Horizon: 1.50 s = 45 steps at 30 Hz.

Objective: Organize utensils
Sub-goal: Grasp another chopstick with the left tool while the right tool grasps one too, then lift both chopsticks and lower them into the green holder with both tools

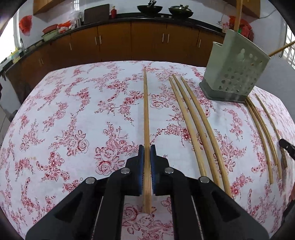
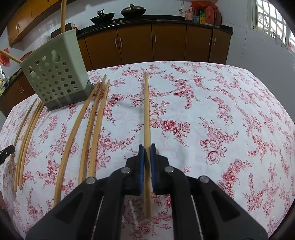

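Observation:
In the left wrist view my left gripper (image 1: 147, 149) is shut on a bamboo chopstick (image 1: 146, 110) that runs straight away over the floral cloth. In the right wrist view my right gripper (image 2: 147, 148) is likewise shut on another chopstick (image 2: 147, 110), its blue pads pressed against the sides. A pale green perforated utensil holder (image 1: 234, 73) (image 2: 57, 73) stands on the table between the two grippers, with two chopsticks (image 1: 238, 14) (image 2: 63, 13) sticking out of it. A black finger of the other gripper shows at each view's edge (image 1: 286, 147) (image 2: 6, 151).
Loose chopsticks lie in two groups on the cloth, one on each side of the holder (image 1: 195, 120) (image 1: 261, 125) (image 2: 92, 125) (image 2: 27, 133). The table's far edge (image 1: 129, 61) faces brown kitchen cabinets (image 2: 166, 42) under a dark counter with two woks.

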### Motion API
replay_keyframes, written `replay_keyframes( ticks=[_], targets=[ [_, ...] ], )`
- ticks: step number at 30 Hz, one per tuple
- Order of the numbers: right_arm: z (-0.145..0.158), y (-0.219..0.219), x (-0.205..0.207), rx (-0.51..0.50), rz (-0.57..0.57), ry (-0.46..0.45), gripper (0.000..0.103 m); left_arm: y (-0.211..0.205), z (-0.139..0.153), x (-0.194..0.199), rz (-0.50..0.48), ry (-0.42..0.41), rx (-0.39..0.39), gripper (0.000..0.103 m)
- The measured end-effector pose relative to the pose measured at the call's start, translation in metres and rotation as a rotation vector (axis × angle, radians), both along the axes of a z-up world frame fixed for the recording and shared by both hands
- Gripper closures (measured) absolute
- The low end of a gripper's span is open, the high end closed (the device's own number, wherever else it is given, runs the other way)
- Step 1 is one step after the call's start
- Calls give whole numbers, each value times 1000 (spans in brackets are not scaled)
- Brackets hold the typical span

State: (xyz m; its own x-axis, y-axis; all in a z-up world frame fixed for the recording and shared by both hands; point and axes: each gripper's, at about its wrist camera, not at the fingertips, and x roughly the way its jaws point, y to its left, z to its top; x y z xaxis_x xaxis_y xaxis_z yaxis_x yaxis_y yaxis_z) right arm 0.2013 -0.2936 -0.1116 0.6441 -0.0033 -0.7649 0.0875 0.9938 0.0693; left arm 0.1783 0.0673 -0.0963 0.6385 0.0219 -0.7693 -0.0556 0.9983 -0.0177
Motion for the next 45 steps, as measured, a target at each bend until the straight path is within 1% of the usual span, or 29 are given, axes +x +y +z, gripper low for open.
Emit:
replay_keyframes(
  ticks=[6,11,17,28,39,41,43,45],
  targets=[
    [-1,-1,0,-1,1,1,95,-1,0,1,-1,-1,-13,95],
    [0,-1,1,0,1,1,95,-1,0,0,0,1,-7,95],
    [-1,-1,1,0,1,1,95,0,0,1,1,0,-23,95],
    [-2,-1,1,13,1,1,94,0,0,1,0,1,-24,94],
    [0,-4,-12,32,10,1,95,-13,1,-14,-30,11,52,95],
    [8,-6,-20,50,7,-29,95,-13,4,-20,-37,19,51,95],
    [22,-8,-30,48,3,-81,95,-11,11,-26,-35,0,49,95],
    [39,-9,-38,43,2,-127,95,-6,22,-33,-31,-27,19,95]
  ],
)
